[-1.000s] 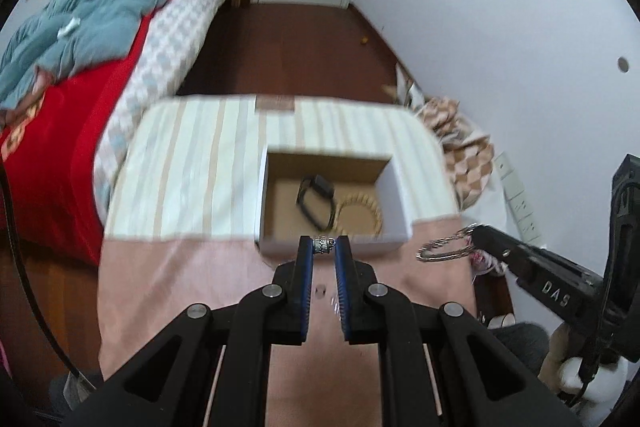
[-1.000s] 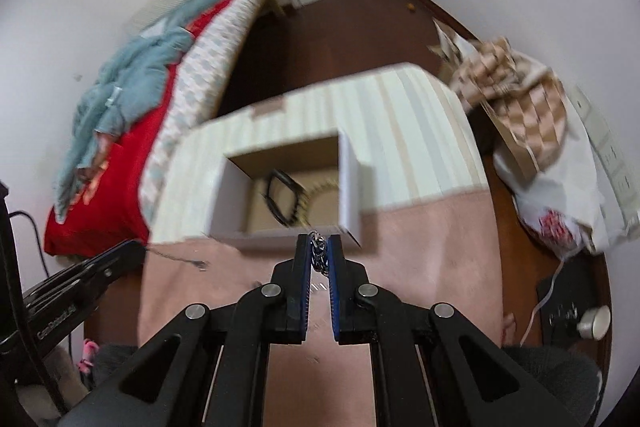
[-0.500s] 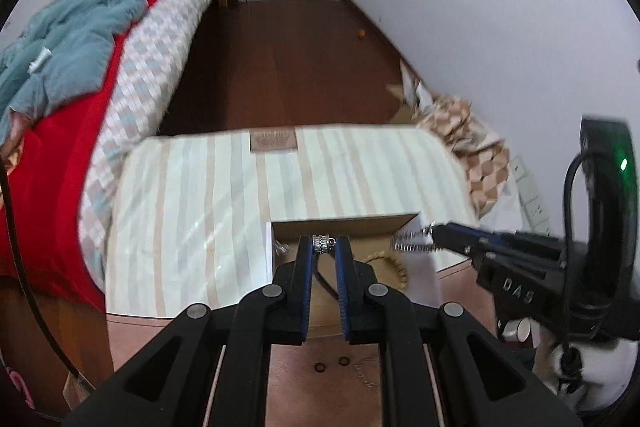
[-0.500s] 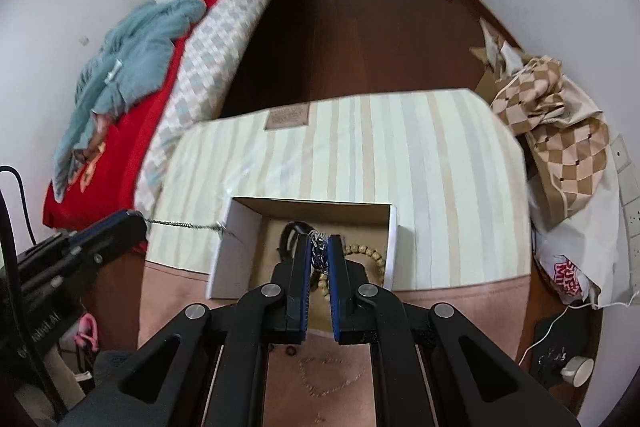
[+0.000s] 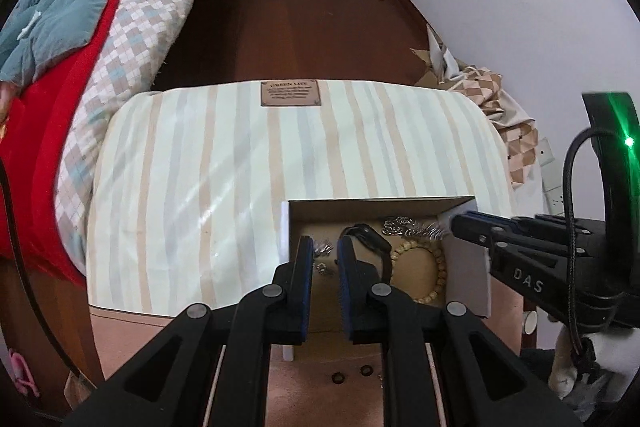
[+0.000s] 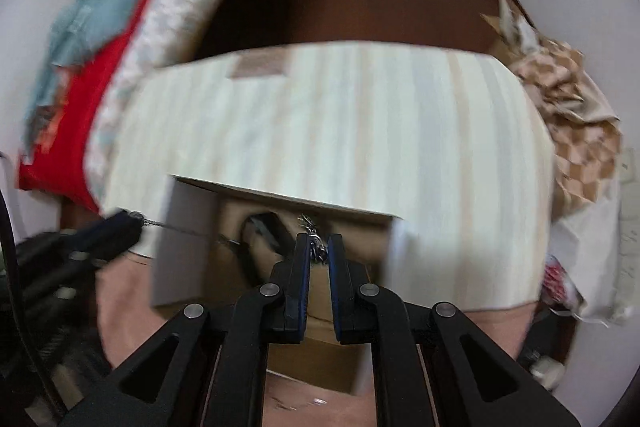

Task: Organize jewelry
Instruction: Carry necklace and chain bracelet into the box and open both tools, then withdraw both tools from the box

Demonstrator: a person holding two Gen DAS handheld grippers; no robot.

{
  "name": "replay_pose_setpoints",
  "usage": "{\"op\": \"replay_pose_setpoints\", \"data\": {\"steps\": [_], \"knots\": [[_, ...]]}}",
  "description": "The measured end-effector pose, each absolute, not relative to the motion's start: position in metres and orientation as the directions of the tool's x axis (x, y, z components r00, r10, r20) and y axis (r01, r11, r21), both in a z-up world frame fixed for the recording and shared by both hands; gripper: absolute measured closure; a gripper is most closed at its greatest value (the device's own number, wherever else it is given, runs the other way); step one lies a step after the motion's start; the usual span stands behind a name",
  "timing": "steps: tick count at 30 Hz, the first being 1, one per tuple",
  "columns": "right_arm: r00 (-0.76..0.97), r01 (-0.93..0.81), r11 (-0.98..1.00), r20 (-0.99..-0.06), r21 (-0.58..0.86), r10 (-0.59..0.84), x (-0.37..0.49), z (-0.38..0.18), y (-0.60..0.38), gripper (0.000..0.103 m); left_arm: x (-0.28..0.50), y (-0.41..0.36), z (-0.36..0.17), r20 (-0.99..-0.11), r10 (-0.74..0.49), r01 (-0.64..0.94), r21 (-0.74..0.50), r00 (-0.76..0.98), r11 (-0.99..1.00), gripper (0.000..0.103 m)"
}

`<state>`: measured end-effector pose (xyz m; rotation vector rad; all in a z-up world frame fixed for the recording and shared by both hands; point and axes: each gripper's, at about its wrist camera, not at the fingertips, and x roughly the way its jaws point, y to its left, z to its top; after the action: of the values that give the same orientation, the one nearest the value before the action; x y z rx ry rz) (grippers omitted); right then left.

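Observation:
An open cardboard box (image 5: 384,203) stands on the table and holds a black band (image 5: 370,238) and a wooden bead bracelet (image 5: 432,269). A silver chain (image 5: 404,227) runs across the box between my two grippers. My left gripper (image 5: 322,251) is over the box's left part, shut on one end of the chain (image 5: 323,247). My right gripper (image 6: 319,249) is shut on the other end of the chain (image 6: 316,247) over the box (image 6: 180,227). It shows from the side in the left wrist view (image 5: 460,221). The right wrist view is blurred.
The table has a striped cream cloth (image 5: 240,179) at the far half and a pink surface (image 5: 328,387) near me, with two small dark rings (image 5: 352,374) on it. A bed (image 5: 80,39) is at the left, a checkered bag (image 5: 504,107) at the right.
Both grippers moved forward and down over the box with the chain. The chain now hangs into the box, bunched at its far side.

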<state>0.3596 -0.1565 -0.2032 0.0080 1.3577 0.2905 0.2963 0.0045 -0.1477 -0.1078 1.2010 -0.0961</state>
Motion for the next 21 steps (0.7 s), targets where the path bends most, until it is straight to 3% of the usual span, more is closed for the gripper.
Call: {"op": "replay_pose_setpoints", "data": {"steps": [1,3,4,5,6,7,8,9,10,11,13,17,21], "knots": [[0.181,-0.198,0.965,-0.961,0.17,0.207,0.359,-0.203,-0.158,0.091,0.296,0.004,-0.147,-0.924,-0.126,0.012,-0.131,0.36,0.991,0.091],[0.199,-0.183,0.971,-0.961,0.157,0.193,0.354,-0.196,-0.165,0.067,0.295,0.005,-0.144,-0.924,-0.104,0.005,-0.109,0.368,0.994,0.088],[0.21,-0.182,0.971,-0.958,0.156,0.193,0.352,-0.192,-0.167,0.048,0.294,0.005,-0.143,-0.923,-0.085,0.0,-0.092,0.374,0.996,0.083],[0.23,-0.182,0.97,-0.953,0.159,0.199,0.349,-0.186,-0.171,0.041,0.292,0.005,-0.14,-0.921,-0.064,-0.007,-0.072,0.385,0.997,0.069],[0.247,-0.181,0.972,-0.949,0.152,0.194,0.345,-0.18,-0.173,0.04,0.291,0.007,-0.139,-0.918,-0.049,-0.014,-0.06,0.394,0.998,0.058],[0.263,-0.178,0.975,-0.949,0.13,0.175,0.341,-0.176,-0.175,0.04,0.287,0.008,-0.136,-0.912,-0.036,-0.024,-0.049,0.408,0.998,0.037],[0.278,-0.176,0.979,-0.948,0.106,0.152,0.337,-0.172,-0.176,0.04,0.282,0.01,-0.135,-0.906,-0.025,-0.035,-0.044,0.424,0.998,0.027],[0.297,-0.167,0.983,-0.947,0.073,0.121,0.33,-0.169,-0.178,0.038,0.28,0.012,-0.134,-0.902,-0.014,-0.043,-0.037,0.432,0.998,0.026],[0.307,-0.162,0.986,-0.947,0.049,0.097,0.325,-0.168,-0.178,0.028,0.275,0.013,-0.134,-0.899,0.006,-0.053,-0.019,0.439,0.998,0.026],[0.321,-0.155,0.988,-0.945,0.011,0.061,0.319,-0.167,-0.179,0.018,0.271,0.013,-0.137,-0.899,0.027,-0.061,0.0,0.438,0.998,0.021],[0.341,-0.137,0.99,-0.94,-0.036,0.013,0.305,-0.169,-0.18,0.01,0.263,0.014,-0.143,-0.902,0.049,-0.072,0.02,0.429,0.997,0.005],[0.322,-0.109,0.993,-0.947,-0.038,0.0,0.285,-0.181,-0.185,0.002,0.248,0.018,-0.155,-0.91,0.071,-0.108,0.029,0.409,0.994,0.001],[0.335,-0.069,0.997,-0.942,-0.04,-0.015,0.268,-0.187,-0.187,0.002,0.234,0.02,-0.157,-0.902,0.096,-0.126,0.046,0.42,0.991,0.001]]}}
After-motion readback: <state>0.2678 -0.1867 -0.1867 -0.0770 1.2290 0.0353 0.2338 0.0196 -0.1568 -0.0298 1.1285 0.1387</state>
